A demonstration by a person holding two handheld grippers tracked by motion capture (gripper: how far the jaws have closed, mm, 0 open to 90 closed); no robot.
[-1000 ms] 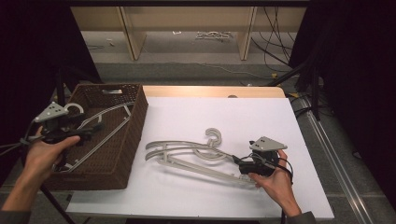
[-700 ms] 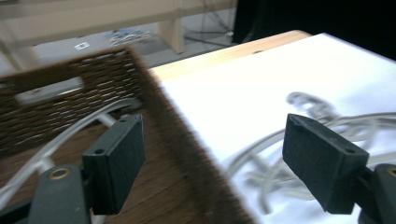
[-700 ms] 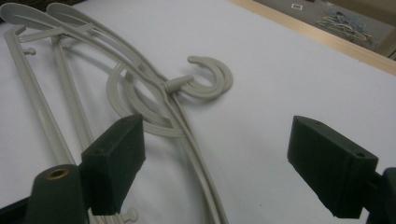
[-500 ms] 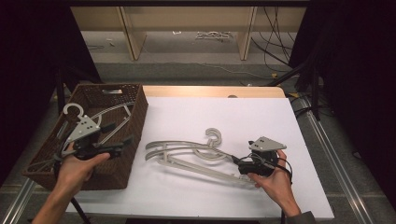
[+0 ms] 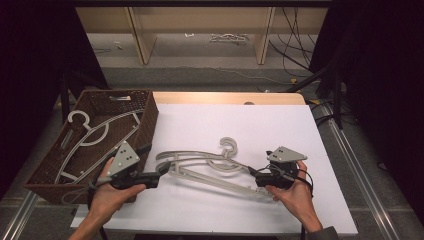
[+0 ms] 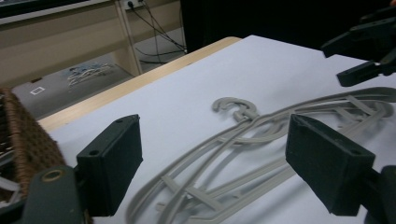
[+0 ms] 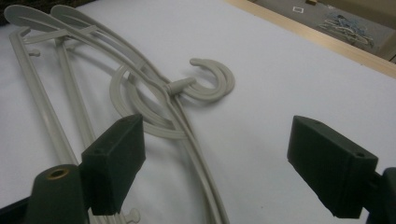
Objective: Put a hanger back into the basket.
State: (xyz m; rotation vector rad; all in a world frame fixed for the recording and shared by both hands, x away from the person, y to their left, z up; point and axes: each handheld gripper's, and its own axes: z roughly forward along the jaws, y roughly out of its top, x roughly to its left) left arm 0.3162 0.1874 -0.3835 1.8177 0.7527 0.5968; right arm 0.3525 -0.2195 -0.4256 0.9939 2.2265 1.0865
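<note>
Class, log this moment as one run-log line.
left gripper: open, at hangers' end | right gripper: open, opposite end | basket: one hanger inside

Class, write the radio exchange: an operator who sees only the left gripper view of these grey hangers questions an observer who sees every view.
Operator: I see one hook on the white table. Is it a single hanger?
Observer: No. The right gripper view shows a second hook lying beside the first hook, so two hangers overlap there.
Operator: I see only an edge of the wicker basket. Is anything in it?
Observer: Yes. In the high view the basket holds at least one more hanger.
</note>
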